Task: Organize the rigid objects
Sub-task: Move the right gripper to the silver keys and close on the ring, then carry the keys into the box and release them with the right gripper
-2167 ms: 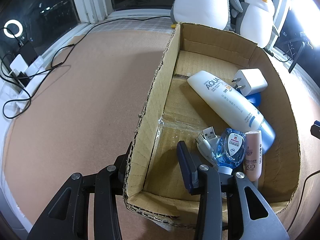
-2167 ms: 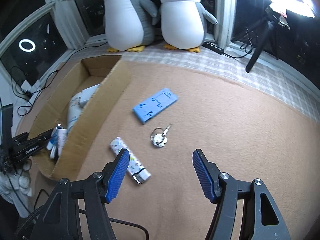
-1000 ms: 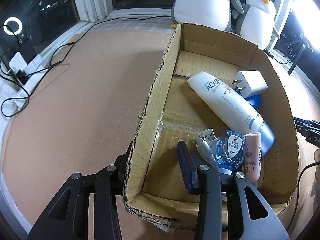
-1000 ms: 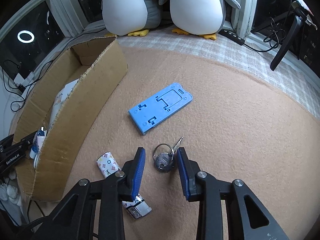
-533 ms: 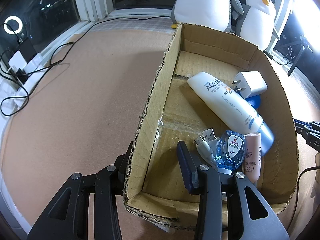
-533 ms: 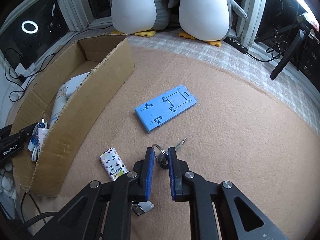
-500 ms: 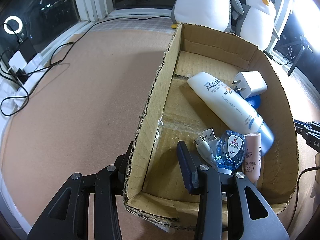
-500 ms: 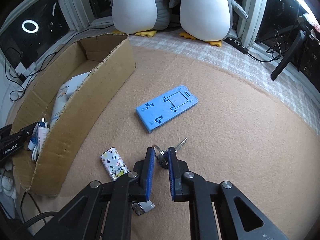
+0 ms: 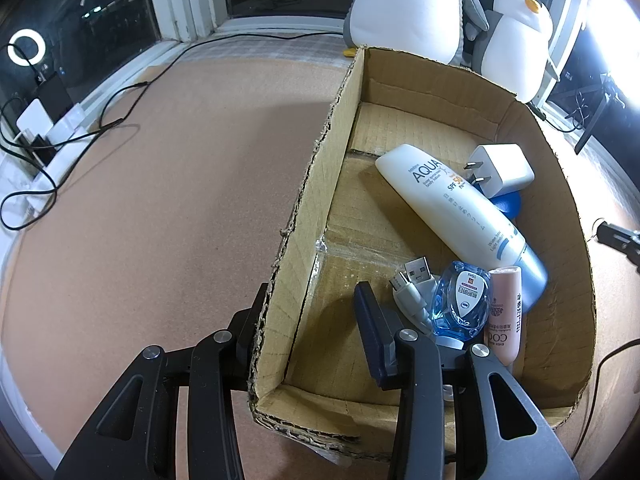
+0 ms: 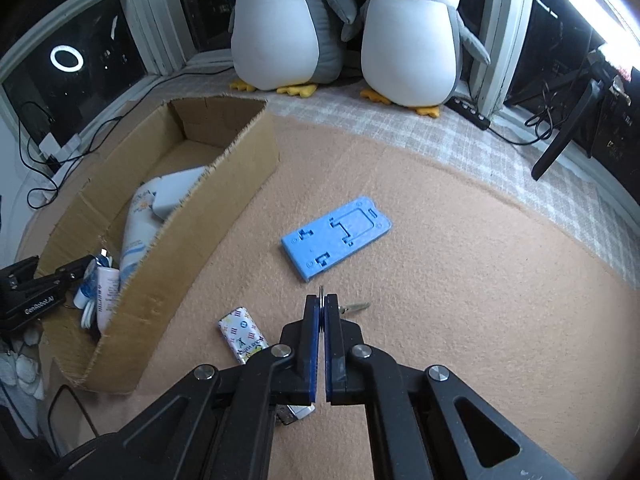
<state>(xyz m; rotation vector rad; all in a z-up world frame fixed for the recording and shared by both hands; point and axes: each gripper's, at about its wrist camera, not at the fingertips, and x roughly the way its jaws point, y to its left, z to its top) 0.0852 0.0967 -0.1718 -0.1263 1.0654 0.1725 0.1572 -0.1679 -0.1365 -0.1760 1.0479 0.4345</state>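
Note:
My right gripper [image 10: 322,300] is shut on a metal key ring, whose rim pokes up between the blue pads. Its key [image 10: 356,307] sticks out to the right, just off the carpet. Ahead on the carpet lies a blue phone stand [image 10: 336,238], and a patterned small case [image 10: 242,334] lies to the left. My left gripper [image 9: 308,312] straddles the near left wall of the cardboard box [image 9: 316,184], one finger outside and one inside, clamped on it. Inside lie a white sunscreen tube [image 9: 452,208], a white charger [image 9: 502,168], a blue bottle [image 9: 462,300], a pink tube [image 9: 504,312] and a USB cable [image 9: 412,284].
Two plush penguins [image 10: 288,20] [image 10: 412,36] sit on the window ledge behind the carpet. Black cables and plugs [image 9: 60,136] run along the left edge. A black stand leg [image 10: 568,136] and a power strip [image 10: 472,114] are at the back right.
The right gripper's jaws closed around the key ring and lifted it off the carpet. The left gripper and the box stayed put.

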